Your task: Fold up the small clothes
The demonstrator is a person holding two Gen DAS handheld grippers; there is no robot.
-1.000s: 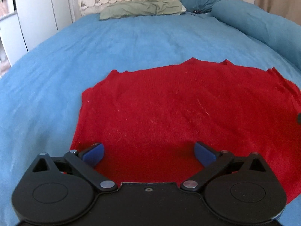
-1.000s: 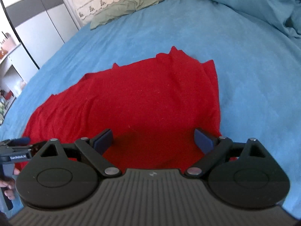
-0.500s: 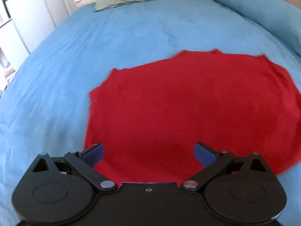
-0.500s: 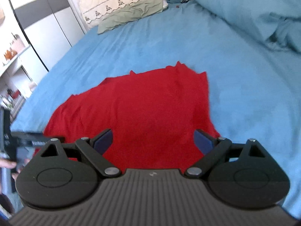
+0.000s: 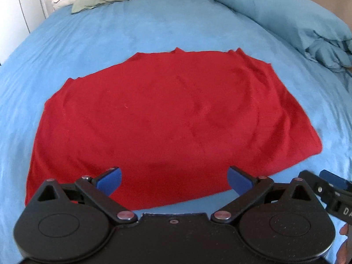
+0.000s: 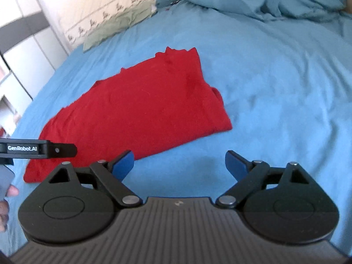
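Blue bedsheet [image 5: 154, 26] was soft; red garment [image 5: 167, 114] lay flat. Left gripper [image 5: 173, 179] and right gripper [image 6: 179, 161] were both spread, empty. Risk: a pinch could have snagged sheet along with the hem.

The red shirt [image 5: 167, 118] is looking like soft, matt cloth w/ a fuzzy, knit feel. The bed [image 5: 132, 30] sheet is showing smooth blue cloth, not shiny. The left tongs [image 5: 175, 181] are looking like matt black plastic w/ shiny metal pins & blue plastic pads [image 5: 109, 179]. The right tongs [image 6: 179, 164] are showing ribbed grey plastic.
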